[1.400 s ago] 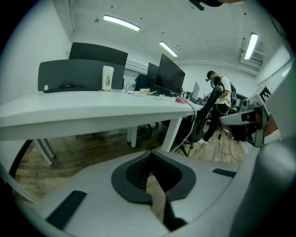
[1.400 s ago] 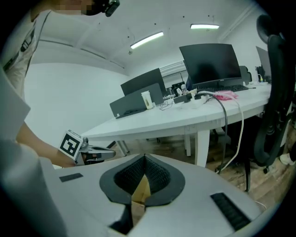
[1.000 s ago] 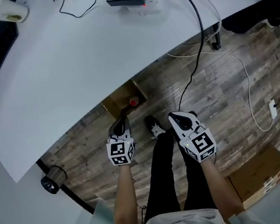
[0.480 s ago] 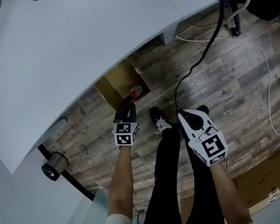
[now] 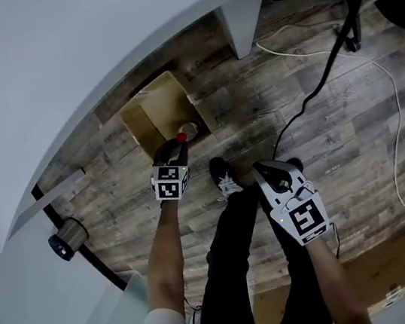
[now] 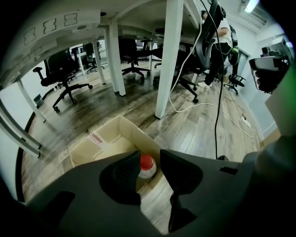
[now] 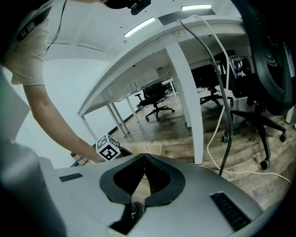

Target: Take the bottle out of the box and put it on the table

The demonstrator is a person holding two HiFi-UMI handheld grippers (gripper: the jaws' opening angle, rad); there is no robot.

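Note:
An open cardboard box stands on the wooden floor under the white table. A bottle with a red cap stands upright in the box's near corner. My left gripper points steeply down just over the cap. In the left gripper view its jaws are opening, and the red cap shows in the gap beyond them, untouched, inside the box. My right gripper hangs above the person's leg, shut and empty.
A white table leg stands right of the box. Black and white cables trail across the floor. The person's shoe is beside the box. A closed carton lies at lower right, a round can at left.
Both grippers have sunk toward the floor. The left one has come down over the box and its jaws have parted. The head view has tipped from the tabletop to the floor.

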